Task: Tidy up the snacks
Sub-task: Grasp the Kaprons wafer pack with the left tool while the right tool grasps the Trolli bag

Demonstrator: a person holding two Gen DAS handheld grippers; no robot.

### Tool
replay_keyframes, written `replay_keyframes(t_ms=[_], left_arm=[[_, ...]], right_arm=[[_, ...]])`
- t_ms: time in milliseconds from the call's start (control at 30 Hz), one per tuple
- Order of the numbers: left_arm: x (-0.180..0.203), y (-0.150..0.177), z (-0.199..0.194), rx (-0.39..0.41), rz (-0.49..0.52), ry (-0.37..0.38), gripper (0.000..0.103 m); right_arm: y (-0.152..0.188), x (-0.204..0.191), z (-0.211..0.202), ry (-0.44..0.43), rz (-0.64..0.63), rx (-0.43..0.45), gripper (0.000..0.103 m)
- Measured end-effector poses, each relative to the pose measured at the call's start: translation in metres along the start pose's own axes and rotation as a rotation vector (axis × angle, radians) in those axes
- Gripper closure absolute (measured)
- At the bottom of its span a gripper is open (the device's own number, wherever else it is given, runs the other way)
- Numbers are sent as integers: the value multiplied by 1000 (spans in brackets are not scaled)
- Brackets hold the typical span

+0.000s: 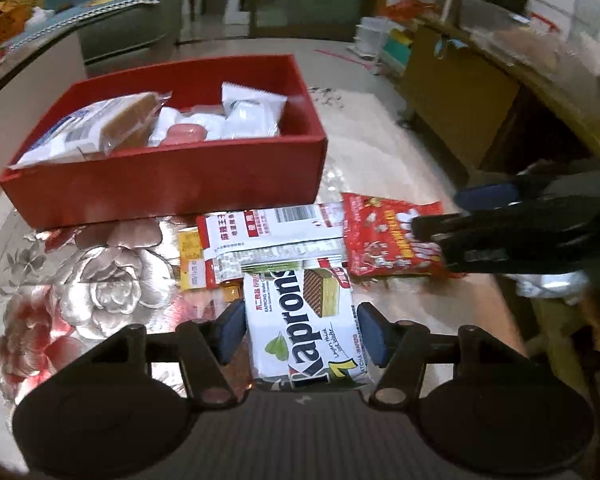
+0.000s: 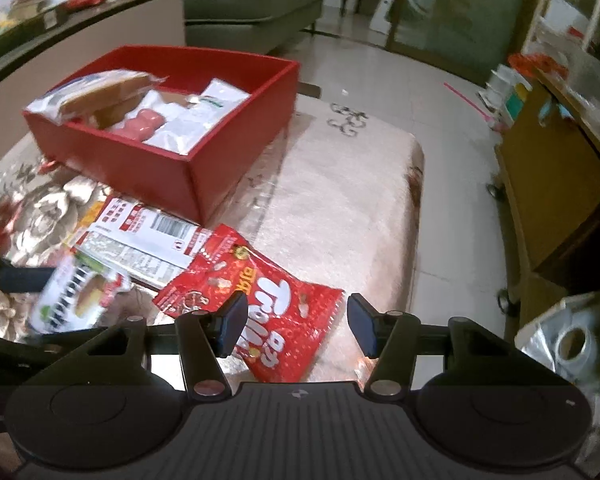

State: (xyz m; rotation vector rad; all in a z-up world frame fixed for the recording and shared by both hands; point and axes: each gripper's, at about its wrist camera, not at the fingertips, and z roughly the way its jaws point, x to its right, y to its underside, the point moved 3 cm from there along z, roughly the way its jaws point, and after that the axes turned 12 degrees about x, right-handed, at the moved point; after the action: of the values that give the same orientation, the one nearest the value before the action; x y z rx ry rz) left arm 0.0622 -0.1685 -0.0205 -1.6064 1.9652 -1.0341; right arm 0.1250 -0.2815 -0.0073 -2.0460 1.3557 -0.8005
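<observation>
A white Kaprons wafer pack point(image 1: 304, 320) sits between the blue pads of my left gripper point(image 1: 302, 332), which is shut on its two long edges. In the right wrist view the same pack point(image 2: 76, 300) is blurred at the left. A red Trolli bag point(image 2: 268, 312) lies on the table between the fingers of my right gripper point(image 2: 296, 328), which is open over it with the pads apart from the bag. The left wrist view shows that gripper point(image 1: 440, 216) over the red bag point(image 1: 384, 236). Behind stands a red box point(image 1: 160, 184) point(image 2: 140, 160) holding several wrapped snacks.
A white-and-red pack with a barcode point(image 1: 276, 228) and a yellow packet point(image 1: 190, 260) lie in front of the box. The floral tablecloth ends at the table's right edge point(image 2: 416, 200). A wooden cabinet point(image 2: 548, 184) and a silver foil object point(image 2: 572, 340) stand to the right.
</observation>
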Motion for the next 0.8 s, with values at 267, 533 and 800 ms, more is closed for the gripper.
replay_keyframes(t_ms=[267,533,800], left_arm=[[-34,-8,-23,-7,-107,113,50],[-54,-3,-20,-45,-163,176,50],[-65,-5,-27,-33,-153,164,50]], right_arm=[[-6,-22,20,-71,-155,-21,23],[-8,-28,36,-177,-159,-80,20],[20,-61,-4,-175,-172,-119,26]])
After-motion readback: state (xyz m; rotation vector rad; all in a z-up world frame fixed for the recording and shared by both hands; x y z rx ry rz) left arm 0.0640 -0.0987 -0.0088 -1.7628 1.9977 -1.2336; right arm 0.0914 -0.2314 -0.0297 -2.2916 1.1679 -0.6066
